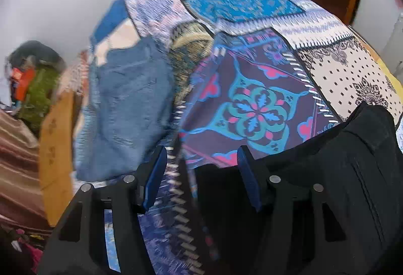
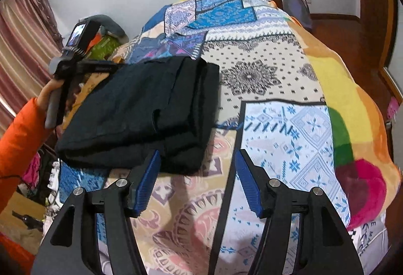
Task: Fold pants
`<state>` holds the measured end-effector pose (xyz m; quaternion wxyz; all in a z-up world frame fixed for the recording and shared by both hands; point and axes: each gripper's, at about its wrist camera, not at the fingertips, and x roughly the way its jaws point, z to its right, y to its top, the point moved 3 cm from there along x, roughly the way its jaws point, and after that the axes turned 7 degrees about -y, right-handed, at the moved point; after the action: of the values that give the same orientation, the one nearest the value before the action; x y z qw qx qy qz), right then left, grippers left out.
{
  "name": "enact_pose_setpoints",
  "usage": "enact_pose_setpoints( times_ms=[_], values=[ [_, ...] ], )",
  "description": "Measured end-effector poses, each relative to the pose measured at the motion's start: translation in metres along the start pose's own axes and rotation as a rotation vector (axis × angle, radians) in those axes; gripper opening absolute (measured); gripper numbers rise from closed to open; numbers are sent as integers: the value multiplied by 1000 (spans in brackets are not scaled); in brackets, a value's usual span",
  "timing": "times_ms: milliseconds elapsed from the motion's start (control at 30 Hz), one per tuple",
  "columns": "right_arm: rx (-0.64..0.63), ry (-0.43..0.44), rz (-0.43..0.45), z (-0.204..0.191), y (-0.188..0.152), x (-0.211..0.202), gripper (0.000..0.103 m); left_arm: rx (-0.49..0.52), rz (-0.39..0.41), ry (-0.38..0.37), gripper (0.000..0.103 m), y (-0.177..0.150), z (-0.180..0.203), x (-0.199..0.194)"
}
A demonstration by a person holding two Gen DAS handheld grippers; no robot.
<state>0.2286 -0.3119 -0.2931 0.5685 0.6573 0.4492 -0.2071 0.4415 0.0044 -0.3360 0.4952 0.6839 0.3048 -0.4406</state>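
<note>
Presently, going left to right. At the far left of the right wrist view, a person's hand (image 2: 51, 92) in a bright orange sleeve (image 2: 19, 139) holds the left gripper (image 2: 114, 66) by its grey handle, with a small camera mounted on top. From its own camera, the left gripper's blue-padded fingers (image 1: 155, 178) stand spread apart with nothing between them but bedcover; that view is blurred. A folded pair of faded blue denim jeans (image 1: 131, 109) lies at the left of that view, on the bed near its edge.

The folded black fabric pants (image 2: 141, 111) rest as a flat, roughly rectangular bundle on the multicoloured patchwork-print bedcover (image 2: 264, 88), toward the left side of the bed. In the right wrist view the left gripper's tips reach the bundle's far left corner; whether they touch it cannot be told.

The right gripper (image 2: 197, 165) hangs over the bed's near edge, jaws spread and empty. Its left blue pad (image 2: 147, 179) overlaps the near edge of the black bundle in the view; contact cannot be confirmed. Its right pad sits over the pale blue-and-white patch. Farther right lies an orange blanket (image 2: 362, 109) with yellow, green and pink shapes.
</note>
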Motion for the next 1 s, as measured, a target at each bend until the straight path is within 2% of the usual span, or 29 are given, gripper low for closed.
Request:
enact_pose_setpoints(
  times_ms=[67,167,400,667,867,1000],
  values=[
    [2,0,-12,2,-2,4,60,5,-37,-51,57,-3,3,10],
    [-4,6,-23,3,-2,11,62,35,-51,-78,57,-13,7,14],
    [-36,-25,-26,10,15,31,62,-51,-50,-119,58,-46,-14,-3],
    [-26,-99,12,26,47,41,62,-119,-47,-168,59,-121,-14,-50],
    [-31,-92,60,20,52,21,63,-159,-21,-183,59,-158,9,-76],
    [-56,-90,76,12,52,10,63,-121,22,-111,59,-159,19,-95]
  ],
)
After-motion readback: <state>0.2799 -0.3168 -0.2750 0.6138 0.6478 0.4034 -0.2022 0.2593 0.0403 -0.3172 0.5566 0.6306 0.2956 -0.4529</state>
